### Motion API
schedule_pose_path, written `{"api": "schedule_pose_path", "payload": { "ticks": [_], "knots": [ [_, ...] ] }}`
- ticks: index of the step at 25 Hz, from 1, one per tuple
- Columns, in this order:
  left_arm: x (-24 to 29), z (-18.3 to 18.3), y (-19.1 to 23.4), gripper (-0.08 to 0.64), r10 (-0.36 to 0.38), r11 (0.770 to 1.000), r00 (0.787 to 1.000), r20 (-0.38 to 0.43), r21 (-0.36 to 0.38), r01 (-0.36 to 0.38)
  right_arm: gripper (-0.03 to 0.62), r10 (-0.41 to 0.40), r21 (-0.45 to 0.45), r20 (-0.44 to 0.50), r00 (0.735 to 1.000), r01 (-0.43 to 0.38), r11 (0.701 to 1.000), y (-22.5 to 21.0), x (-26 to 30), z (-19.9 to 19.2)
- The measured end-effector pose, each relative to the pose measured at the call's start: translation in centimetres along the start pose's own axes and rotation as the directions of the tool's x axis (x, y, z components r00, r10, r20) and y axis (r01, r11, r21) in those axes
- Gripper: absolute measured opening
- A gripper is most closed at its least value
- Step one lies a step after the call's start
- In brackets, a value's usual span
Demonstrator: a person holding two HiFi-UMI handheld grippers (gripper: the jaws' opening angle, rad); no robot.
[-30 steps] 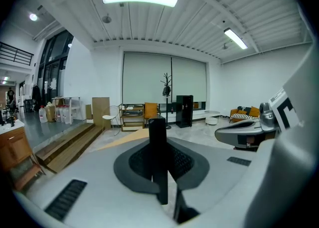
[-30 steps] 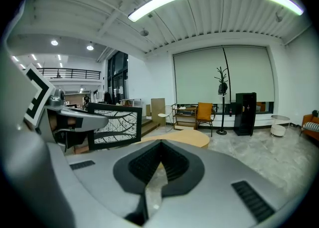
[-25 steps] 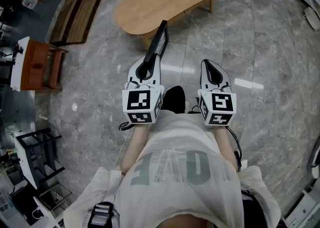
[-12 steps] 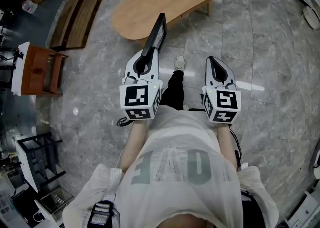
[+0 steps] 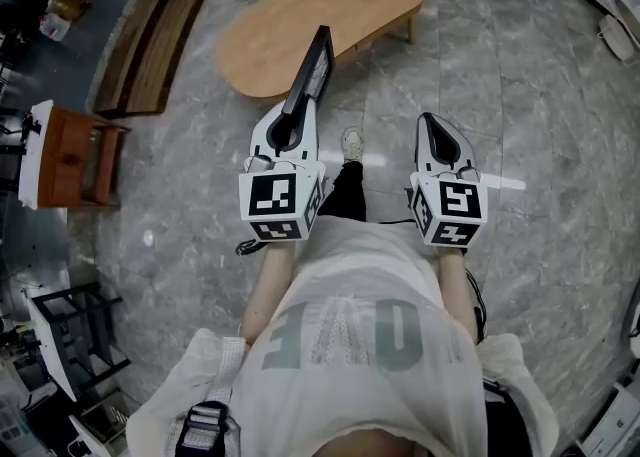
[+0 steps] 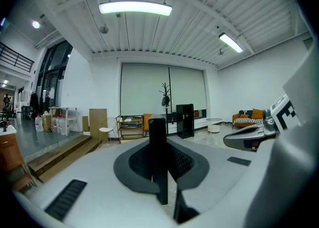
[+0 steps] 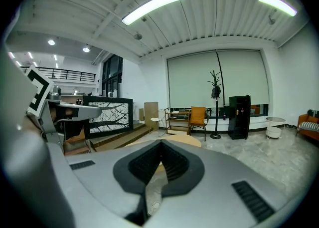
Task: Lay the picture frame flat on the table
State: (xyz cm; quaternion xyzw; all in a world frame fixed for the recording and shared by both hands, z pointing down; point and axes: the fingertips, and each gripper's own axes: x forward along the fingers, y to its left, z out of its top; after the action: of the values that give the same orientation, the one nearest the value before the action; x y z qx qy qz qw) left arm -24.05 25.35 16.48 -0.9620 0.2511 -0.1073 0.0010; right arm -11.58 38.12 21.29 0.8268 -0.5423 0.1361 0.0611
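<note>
By the near edge of the single oval wooden table (image 5: 300, 15), one black rectangular picture frame (image 5: 311, 73) is clamped edge-on in the left gripper (image 5: 291, 127); the right gripper (image 5: 432, 131) is closed, empty.

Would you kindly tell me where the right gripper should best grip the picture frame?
The picture frame stands on edge, pointing ahead, its near end clamped in the left gripper; so the right gripper would probably take the black border near the far end, from the right, jaws astride the thin edge.
</note>
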Motion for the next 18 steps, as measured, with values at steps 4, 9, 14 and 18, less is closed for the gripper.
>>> {"api": "schedule_pose_path", "payload": {
  "ticks": [4,9,14,18],
  "knots": [
    [2.3,0.2,0.5,0.032,-0.012,1.000,1.000,-0.006,0.003,0.012,0.006,-0.014,0.016,-0.009,1.000,0.014,1.000,-0.9,1.7,0.1],
    [5.0,0.2,1.9,0.032,-0.025,1.000,0.999,-0.031,-0.002,0.025,0.006,-0.002,0.026,-0.032,0.999,0.003,1.000,-0.6,4.6,0.4],
    [8.2,0.5,2.6,0.032,-0.056,0.998,0.997,-0.046,-0.012,0.056,0.006,0.024,0.035,-0.048,0.999,-0.022,0.999,-0.4,7.8,1.2],
    [10.4,1.2,3.1,0.032,-0.082,0.997,0.996,-0.043,-0.020,0.081,0.006,0.032,0.009,-0.061,0.998,-0.031,0.999,-0.6,10.2,2.3]
  ]
}}
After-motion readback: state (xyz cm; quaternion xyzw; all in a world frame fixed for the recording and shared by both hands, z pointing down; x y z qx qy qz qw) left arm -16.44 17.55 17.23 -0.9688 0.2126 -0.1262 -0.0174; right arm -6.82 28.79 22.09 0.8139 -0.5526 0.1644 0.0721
